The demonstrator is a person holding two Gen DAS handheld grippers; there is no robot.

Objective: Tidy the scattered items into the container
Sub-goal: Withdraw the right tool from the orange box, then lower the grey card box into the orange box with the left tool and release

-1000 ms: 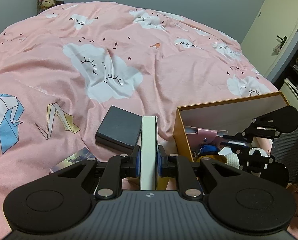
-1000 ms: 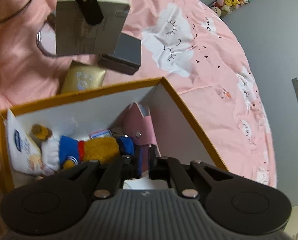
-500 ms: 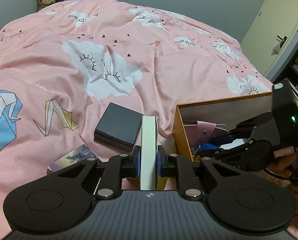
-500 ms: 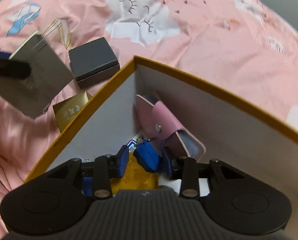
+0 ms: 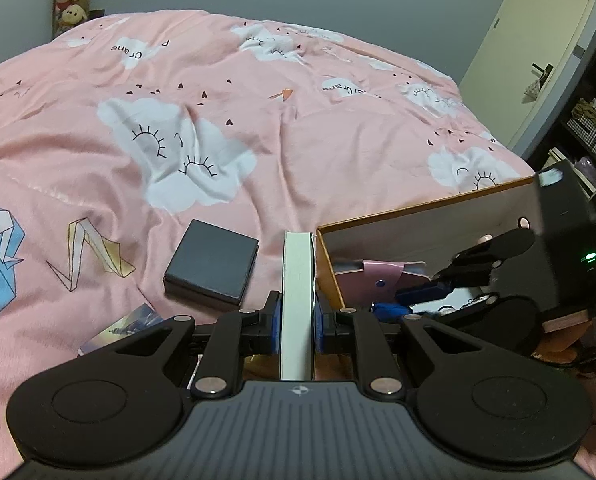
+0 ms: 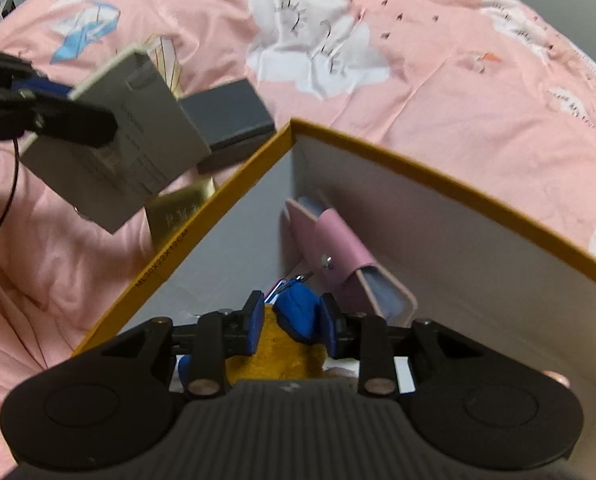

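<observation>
On the left, a dark box [image 5: 211,266] and card [image 5: 127,326] lie on the bed; our left gripper [image 5: 296,322] clamps the book [image 5: 296,300]. Right, our right gripper [image 6: 293,322] stands apart over the plush [image 6: 298,314] inside the container [image 6: 438,168].

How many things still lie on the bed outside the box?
3: dark case by the box corner, gold packet against its wall, picture card nearer the camera. Others may hide.
</observation>
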